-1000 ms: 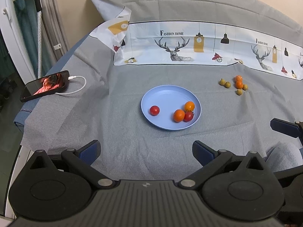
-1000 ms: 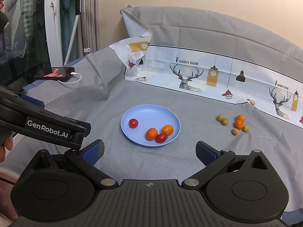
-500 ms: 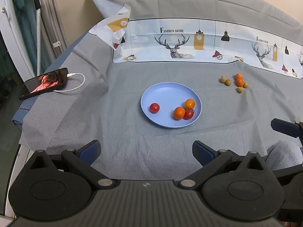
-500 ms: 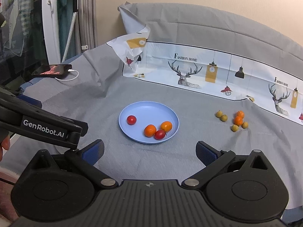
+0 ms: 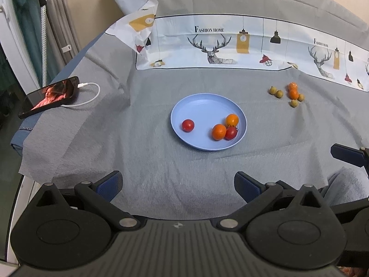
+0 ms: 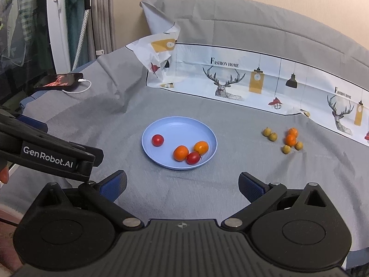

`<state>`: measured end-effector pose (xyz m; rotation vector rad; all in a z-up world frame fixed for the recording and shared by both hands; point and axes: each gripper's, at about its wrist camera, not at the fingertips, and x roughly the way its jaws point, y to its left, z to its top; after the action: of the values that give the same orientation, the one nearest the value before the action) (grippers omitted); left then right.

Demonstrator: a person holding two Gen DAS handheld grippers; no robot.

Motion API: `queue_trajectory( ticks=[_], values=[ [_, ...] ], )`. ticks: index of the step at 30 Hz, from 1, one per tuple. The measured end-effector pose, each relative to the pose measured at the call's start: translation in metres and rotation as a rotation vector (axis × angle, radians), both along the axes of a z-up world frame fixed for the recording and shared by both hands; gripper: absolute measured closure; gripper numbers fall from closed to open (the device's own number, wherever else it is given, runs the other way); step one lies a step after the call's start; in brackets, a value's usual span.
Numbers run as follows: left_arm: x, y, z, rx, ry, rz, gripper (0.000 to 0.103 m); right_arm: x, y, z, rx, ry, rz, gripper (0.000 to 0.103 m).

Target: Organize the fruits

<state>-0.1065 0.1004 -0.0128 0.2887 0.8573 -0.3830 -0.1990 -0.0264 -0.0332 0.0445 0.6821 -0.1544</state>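
Looking along the left wrist cam, the left gripper (image 5: pixel 177 182) hung over the near edge of the grey cloth (image 5: pixel 143 161), fingers spread wide w/ nothing between them. The blue plate (image 5: pixel 203 106) sat mid-cloth, straight ahead of the gap. On it: a lone red tomato (image 5: pixel 188 125) at the left, and at the right a cluster of an orange fruit (image 5: pixel 218 132), a second red tomato (image 5: pixel 230 133) and a yellow-orange fruit (image 5: pixel 231 120), touching one another. That last one looked slightly oval, long axis running up-left to down-right; the others were round, so no clear direction. Well apart, to the right & farther back, lay a loose group on the cloth: two small oranges (image 5: pixel 293 91) one behind the other, w/ four small yellow-green fruits (image 5: pixel 276 91) around them. A phone (image 5: pixel 49 95) w/ a white cable (image 5: pixel 88 94) lay at the far left edge. A deer-print cloth (image 5: pixel 230 43) ran along the back.

Right wrist cam: the right gripper (image 6: pixel 182 185) also stood wide apart, empty, aimed at the plate (image 6: pixel 177 124). Same layout: single tomato (image 6: pixel 157 140) left, the three-fruit cluster (image 6: pixel 191 152) toward the near-right rim. The loose group (image 6: pixel 289 139) sat right of the plate, on cloth, not touching it. The left gripper's body (image 6: pixel 46 154) crossed the left side of the view.
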Motion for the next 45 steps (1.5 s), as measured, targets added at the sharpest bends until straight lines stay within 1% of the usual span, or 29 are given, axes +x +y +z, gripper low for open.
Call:
queue_trajectory(
  ticks=[13,19,23,27,30,32,36,40,43,45],
  values=[
    [0.014,-0.018,-0.014,0.051,0.032,-0.019,0.000,0.014,-0.015,-0.016,0.046,0.049,-0.021,0.001],
    [0.026,-0.036,-0.020,0.091,0.038,-0.042,0.000,0.023,-0.025,-0.026,0.075,0.071,-0.032,0.001],
    [0.038,-0.053,-0.025,0.116,0.050,-0.055,0.000,0.028,-0.043,-0.033,0.109,0.079,-0.074,0.001],
    [0.057,-0.076,-0.033,0.118,0.101,-0.066,0.000,0.036,-0.069,-0.042,0.137,0.088,-0.135,0.001],
    [0.078,-0.101,-0.039,0.120,0.133,-0.082,0.000,0.043,-0.096,-0.049,0.139,0.085,-0.188,0.001],
    [0.092,-0.120,-0.041,0.130,0.134,-0.100,0.000,0.049,-0.114,-0.053,0.134,0.070,-0.228,0.001],
    [0.125,-0.173,-0.046,0.150,0.083,-0.162,0.000,0.068,-0.159,-0.063,0.106,0.025,-0.306,0.001],
    [0.166,-0.241,-0.065,0.162,0.008,-0.290,0.000,0.100,-0.208,-0.082,0.020,-0.019,-0.351,0.001],
    [0.203,-0.293,-0.089,0.163,0.023,-0.389,0.000,0.126,-0.252,-0.107,-0.007,-0.009,-0.363,0.001],
    [0.224,-0.323,-0.107,0.169,0.051,-0.428,0.000,0.141,-0.278,-0.125,0.010,0.001,-0.369,0.001]
  ],
)
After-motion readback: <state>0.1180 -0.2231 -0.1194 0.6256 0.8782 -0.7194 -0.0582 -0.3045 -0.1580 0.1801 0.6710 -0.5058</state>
